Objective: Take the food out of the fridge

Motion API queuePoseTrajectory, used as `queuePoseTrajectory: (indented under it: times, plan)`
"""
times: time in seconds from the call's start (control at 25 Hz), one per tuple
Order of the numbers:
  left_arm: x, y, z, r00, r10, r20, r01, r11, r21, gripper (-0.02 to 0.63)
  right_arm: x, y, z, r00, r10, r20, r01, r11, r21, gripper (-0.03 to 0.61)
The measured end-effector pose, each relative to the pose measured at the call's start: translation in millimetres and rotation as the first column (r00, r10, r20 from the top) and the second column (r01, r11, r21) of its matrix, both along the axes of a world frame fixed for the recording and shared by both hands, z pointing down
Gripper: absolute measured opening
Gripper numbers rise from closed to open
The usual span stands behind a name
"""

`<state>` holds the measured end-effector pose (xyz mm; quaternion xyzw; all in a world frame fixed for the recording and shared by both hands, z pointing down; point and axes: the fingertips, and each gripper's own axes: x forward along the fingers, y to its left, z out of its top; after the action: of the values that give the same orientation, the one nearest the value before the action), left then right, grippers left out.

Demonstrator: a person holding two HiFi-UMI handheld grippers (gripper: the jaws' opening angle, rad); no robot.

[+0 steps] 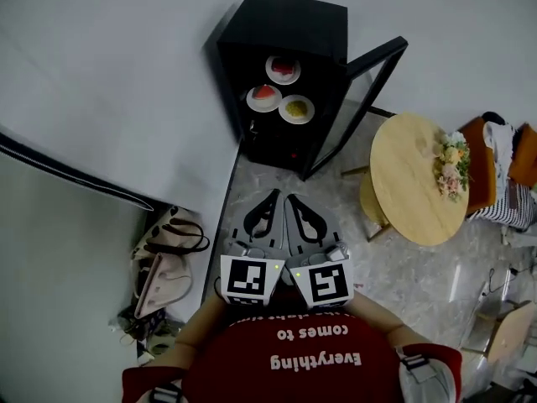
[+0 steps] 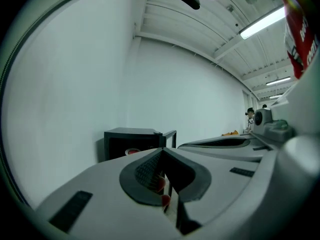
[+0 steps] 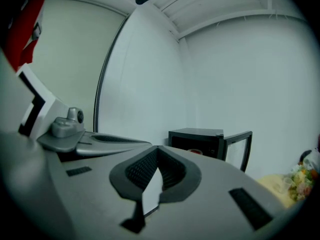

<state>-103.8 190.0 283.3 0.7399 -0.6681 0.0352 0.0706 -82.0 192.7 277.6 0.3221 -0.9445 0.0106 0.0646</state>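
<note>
A small black fridge [image 1: 281, 32] stands on the floor against the white wall, its glass door [image 1: 362, 95] swung open to the right. Inside sit three white plates: red food at the back [image 1: 284, 69], red food at the front left [image 1: 264, 96], yellow food at the front right [image 1: 296, 108]. My left gripper [image 1: 273, 196] and right gripper [image 1: 292, 199] are held side by side in front of me, pointing at the fridge from well short of it. Both are shut with nothing between their jaws. The fridge [image 2: 131, 142] shows beyond my left gripper [image 2: 163, 150]. It also stands [image 3: 199, 140] past my right gripper [image 3: 158, 148].
A round wooden table [image 1: 401, 193] with a flower bunch [image 1: 451, 166] stands right of the fridge door. Chairs with clothes [image 1: 503, 170] sit further right. Handbags [image 1: 166, 254] lie by the wall on the left. A grey stone floor [image 1: 277, 179] runs from me to the fridge.
</note>
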Motion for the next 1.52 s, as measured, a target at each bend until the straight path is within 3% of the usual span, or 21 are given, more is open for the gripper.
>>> queuePoseTrajectory:
  times: [0.24,0.44,0.56,0.72,0.88,0.96,1.04,1.16,1.24,1.52]
  plan:
    - [-60.2,-62.9,7.0,0.997,0.079,0.013,-0.079,0.996,-0.029,0.003,-60.0,-61.0,3.6,0.998,0.068,0.002,-0.068,0.998,-0.005,0.01]
    - [-52.6,-101.9,35.2,0.987,0.152,-0.044,-0.156,0.982,-0.106,0.003,-53.7,-99.6,29.9,0.989,0.142,-0.047,-0.144,0.988,-0.061,0.01]
    - [-41.1,-127.2,54.2,0.982,0.183,-0.038,-0.187,0.967,-0.171,0.003,-41.9,-121.2,57.5,0.987,0.118,-0.112,-0.13,0.986,-0.105,0.009]
    - [-47.8,-159.6,66.0,0.989,0.131,-0.073,-0.143,0.968,-0.206,0.003,-20.8,-142.7,75.3,0.987,0.048,-0.153,-0.068,0.989,-0.129,0.011]
    - [-69.0,-197.0,87.8,0.991,0.063,-0.122,-0.095,0.956,-0.276,0.004,5.9,-162.9,87.5,0.988,0.045,-0.145,-0.069,0.984,-0.162,0.011]
    - [-78.3,-220.2,101.5,0.981,0.028,-0.194,-0.09,0.945,-0.316,0.005,13.1,-172.2,94.8,0.989,0.04,-0.142,-0.065,0.982,-0.179,0.011]
    - [-86.8,-243.3,113.6,0.946,-0.023,-0.322,-0.093,0.935,-0.342,0.005,14.4,-180.3,100.3,0.988,0.023,-0.154,-0.051,0.982,-0.184,0.011]
    - [-97.2,-272.3,132.0,0.851,-0.076,-0.519,-0.138,0.922,-0.362,0.019,8.4,-188.8,101.6,0.988,0.005,-0.152,-0.035,0.98,-0.196,0.011]
    - [-102.6,-289.1,143.5,0.791,-0.091,-0.605,-0.174,0.915,-0.365,0.046,4.3,-193.3,100.9,0.991,0.014,-0.13,-0.044,0.973,-0.225,0.011]
    - [-138.0,-356.3,204.8,0.652,-0.256,-0.713,-0.159,0.874,-0.458,0.095,-16.4,-210.0,86.0,0.992,0.086,-0.093,-0.107,0.962,-0.253,0.011]
